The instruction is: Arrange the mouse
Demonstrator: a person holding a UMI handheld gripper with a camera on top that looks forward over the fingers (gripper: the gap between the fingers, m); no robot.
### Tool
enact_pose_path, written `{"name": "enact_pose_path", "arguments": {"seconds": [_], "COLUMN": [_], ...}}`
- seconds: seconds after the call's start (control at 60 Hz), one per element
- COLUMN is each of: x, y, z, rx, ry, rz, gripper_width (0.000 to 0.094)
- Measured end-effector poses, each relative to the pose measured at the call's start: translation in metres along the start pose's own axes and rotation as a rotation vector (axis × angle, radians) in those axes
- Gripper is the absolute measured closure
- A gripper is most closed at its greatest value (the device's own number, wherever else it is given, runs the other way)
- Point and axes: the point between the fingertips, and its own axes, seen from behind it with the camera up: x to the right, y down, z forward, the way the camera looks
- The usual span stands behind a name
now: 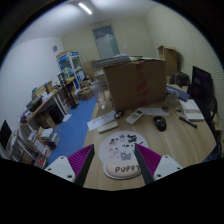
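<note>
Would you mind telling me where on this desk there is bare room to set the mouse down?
Bare wood lies between the mouse and the round PUPPY mat on the desk, just ahead of the open tool. Toward the cardboard box it is crowded: a keyboard and papers fill that stretch.

"puppy" on round mouse pad

Office: wooden desk, keyboard, bookshelves (crammed), ceiling strip light.
</note>
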Motion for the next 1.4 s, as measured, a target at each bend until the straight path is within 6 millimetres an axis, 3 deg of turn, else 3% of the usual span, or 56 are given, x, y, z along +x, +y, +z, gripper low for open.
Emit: {"name": "enact_pose_path", "arguments": {"seconds": [0.15,0.233,0.3,0.5,0.567,0.683,0.817,0.833,0.85,0.867,0.917,1.133,1.233,1.283,1.4], "x": [0.026,0.056,0.091,0.199,0.227,0.258,0.263,0.263,0.264,0.266,0.267,0.272,0.272,0.268,0.219], "y": [0.003,0.003,0.000,-0.007,-0.019,-0.028,-0.029,-0.034,-0.035,-0.034,-0.035,-0.034,-0.035,-0.047,-0.093], "z": [0.016,0.035,0.051,0.127,0.156,0.207,0.248,0.251,0.254,0.256,0.260,0.260,0.253,0.240,0.186], "rx": [-0.015,-0.026,-0.030,-0.056,-0.032,-0.017,-0.011,0.010,0.016,0.014,0.006,-0.006,-0.039,-0.017,0.091], "ry": [0.033,0.050,0.067,0.128,0.134,0.125,0.076,0.077,0.079,0.084,0.098,0.134,0.130,0.133,0.100], "rz": [-0.029,-0.025,-0.027,-0.068,-0.096,-0.129,-0.127,-0.139,-0.155,-0.167,-0.182,-0.136,-0.090,-0.074,-0.106], "gripper_width": [0.0110,0.0114,0.0110,0.0112,0.0112,0.0113,0.0136,0.0226,0.0166,0.0219,0.0388,0.0506,0.0553,0.0565,0.0574]}}
